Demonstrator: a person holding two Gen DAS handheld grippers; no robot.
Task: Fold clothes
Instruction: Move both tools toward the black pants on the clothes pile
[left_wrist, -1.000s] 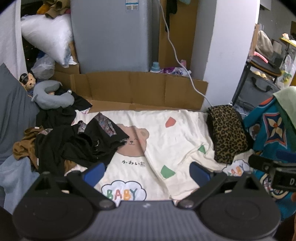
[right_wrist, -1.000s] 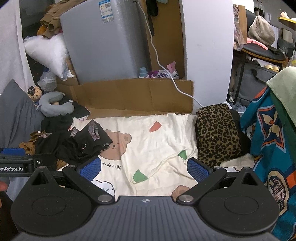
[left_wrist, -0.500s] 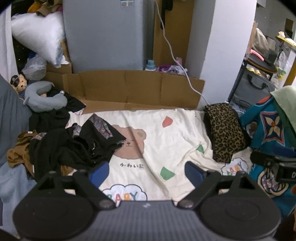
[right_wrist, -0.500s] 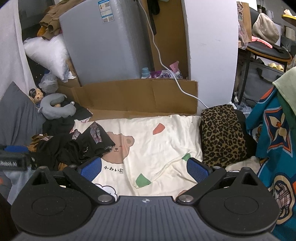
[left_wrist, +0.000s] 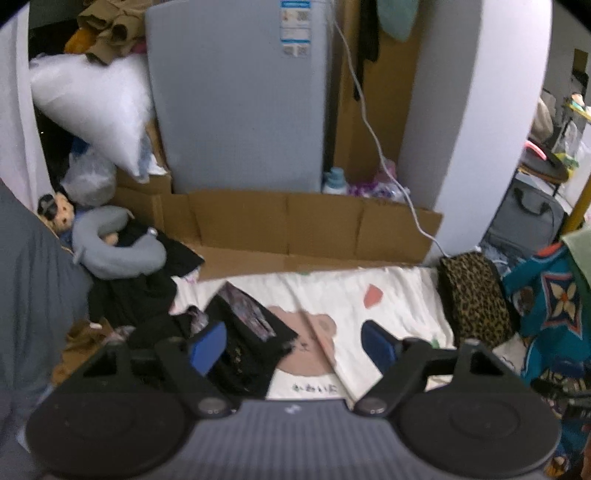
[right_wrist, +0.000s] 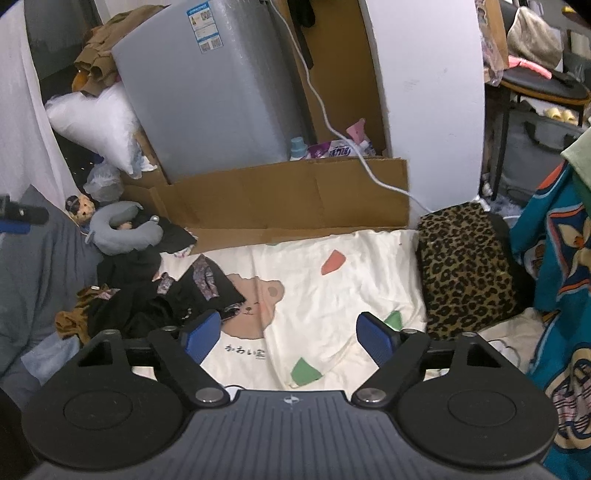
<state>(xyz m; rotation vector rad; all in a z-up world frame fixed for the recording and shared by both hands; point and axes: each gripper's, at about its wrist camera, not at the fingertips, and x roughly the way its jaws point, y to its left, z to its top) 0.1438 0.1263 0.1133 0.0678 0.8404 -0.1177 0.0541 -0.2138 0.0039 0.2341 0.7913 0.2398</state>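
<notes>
Left gripper (left_wrist: 293, 347) rose, swung toward black garment heap (left_wrist: 236, 343); both jaws narrowing from wide, nothing between. Right gripper (right_wrist: 288, 339) likewise empty. Pickup judged imminent.

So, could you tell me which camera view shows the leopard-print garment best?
The right wrist view: the leopard-print garment appears large, sharp and nearly whole beside the cream bear blanket. The left wrist view shows it smaller, blurrier and squeezed toward the right edge.
</notes>
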